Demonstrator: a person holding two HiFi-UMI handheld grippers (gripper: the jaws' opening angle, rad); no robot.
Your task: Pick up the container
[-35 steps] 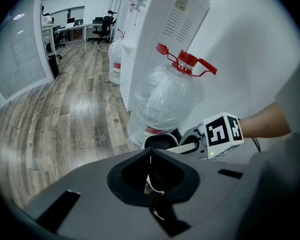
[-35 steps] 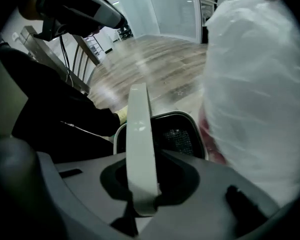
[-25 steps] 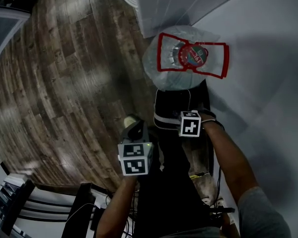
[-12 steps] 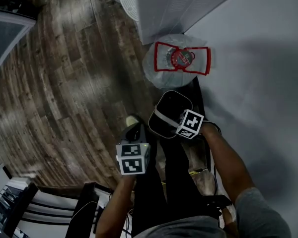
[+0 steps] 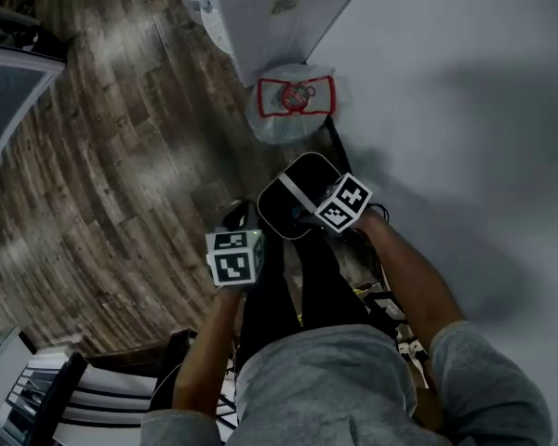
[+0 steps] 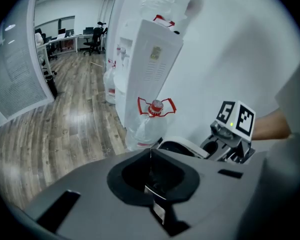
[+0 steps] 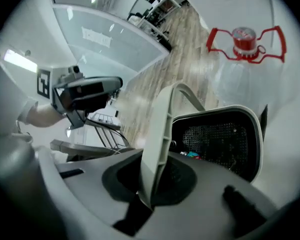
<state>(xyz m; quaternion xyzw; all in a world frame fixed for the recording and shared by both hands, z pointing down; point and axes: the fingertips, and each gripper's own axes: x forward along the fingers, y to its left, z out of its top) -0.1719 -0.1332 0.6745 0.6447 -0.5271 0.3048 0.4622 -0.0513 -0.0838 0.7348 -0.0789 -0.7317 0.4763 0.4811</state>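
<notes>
Floor: wood-plank floor [image 5: 102,137] is filling the left of the head view, running up to a plain white wall [image 5: 465,110] on the right.
Water dispenser: a white water dispenser [image 5: 270,12] is standing against the wall at the top of the head view.
Water jug: a clear water jug [image 5: 284,110] with a red cap and red handle frame is sitting on the floor just beside the dispenser's base, near the wall.
Person: a grey-sleeved person [image 5: 335,379] is looking steeply down, both forearms reaching forward.
Container: the container [image 5: 293,203], a black mesh bin with a pale rim, is hanging tilted above the floor, between the person and the jug and apart from the jug; something small and coloured is lying inside it, too small to tell what.
Right gripper: the right gripper [image 7: 149,181] is clamping the container's pale rim between its jaws, the bin's open mouth facing its camera.
Left gripper: the left gripper [image 6: 150,156] is hovering just left of the container without touching it, its jaws pressing together on nothing.
</notes>
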